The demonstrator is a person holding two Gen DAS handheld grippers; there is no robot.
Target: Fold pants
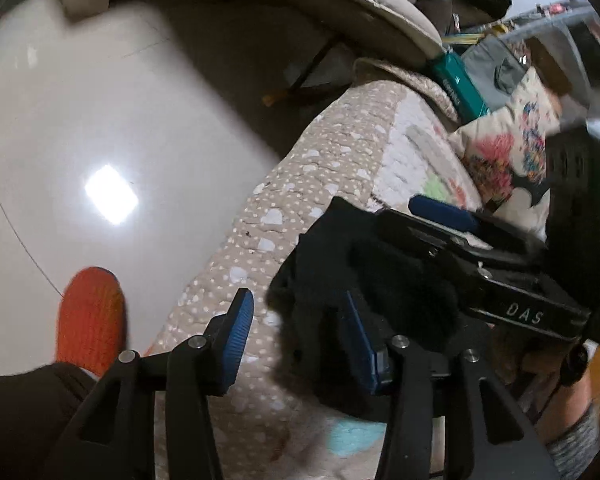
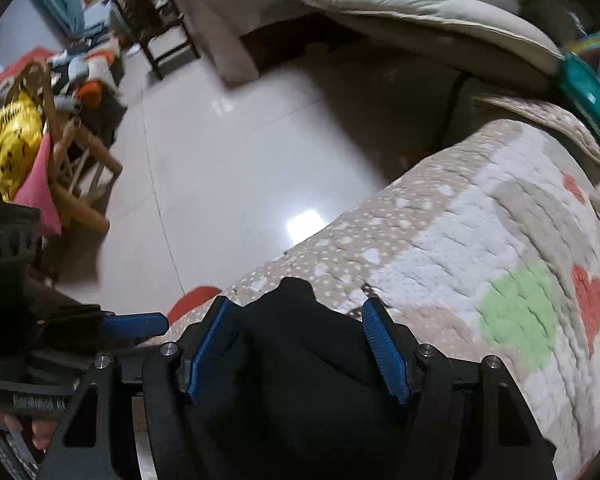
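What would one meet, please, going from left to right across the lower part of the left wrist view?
Orange slipper → left gripper's left blue finger pad → spotted quilt → black pants → right gripper marked DAS.

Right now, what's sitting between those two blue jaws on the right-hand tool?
In the right wrist view, a bunched fold of the black pants fills the gap between the right gripper jaws, lying over the spotted quilt.
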